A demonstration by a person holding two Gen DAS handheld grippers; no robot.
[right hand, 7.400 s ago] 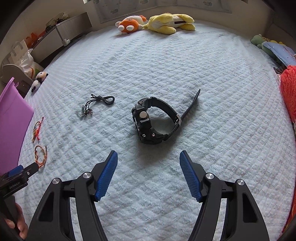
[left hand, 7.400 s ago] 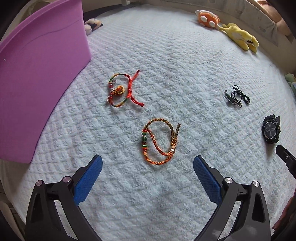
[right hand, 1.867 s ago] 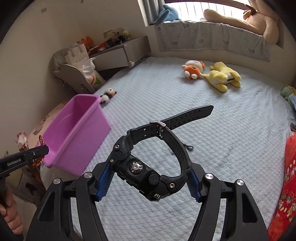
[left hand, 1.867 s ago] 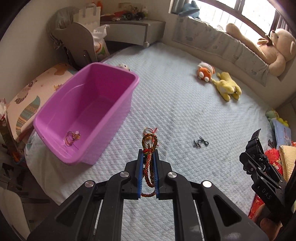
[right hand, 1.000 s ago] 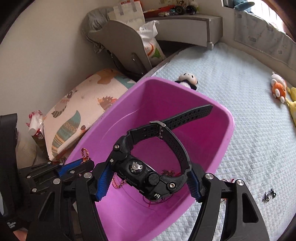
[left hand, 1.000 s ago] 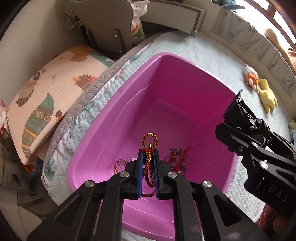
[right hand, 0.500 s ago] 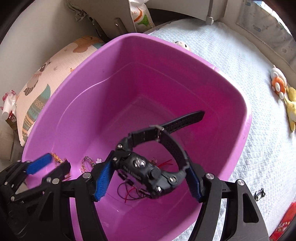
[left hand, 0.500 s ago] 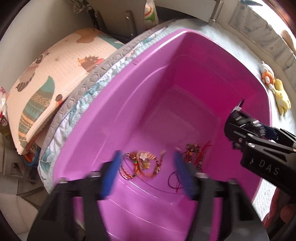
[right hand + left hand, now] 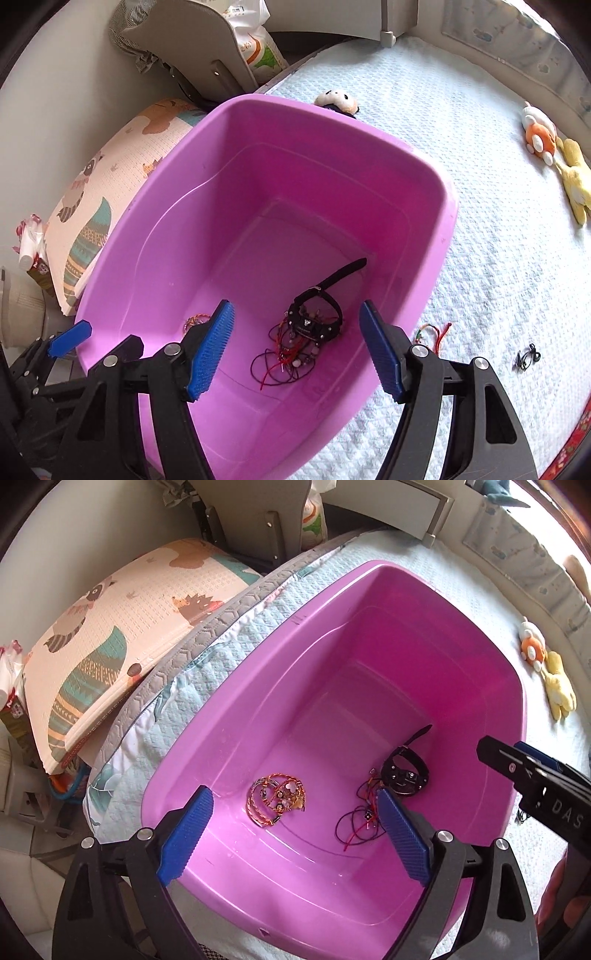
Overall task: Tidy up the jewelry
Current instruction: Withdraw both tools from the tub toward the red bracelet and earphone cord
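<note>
Left gripper is held above the near end of the pink tub, pointing down into it, fingers spread wide, nothing between them. Right gripper is likewise poised over the tub, fingers wide apart and empty.

On the tub floor: a black watch with its strap end raised, lying against a tangle of red and dark cord jewelry. A cluster of orange braided bracelets lies apart from them, nearer the left wall.

The left view shows the bracelets in full; in the right view they are mostly hidden behind the gripper finger. Only the right view shows two pieces outside the tub on the white bedspread: a red cord bracelet just beside the tub wall, and a small black cord item farther off.
</note>
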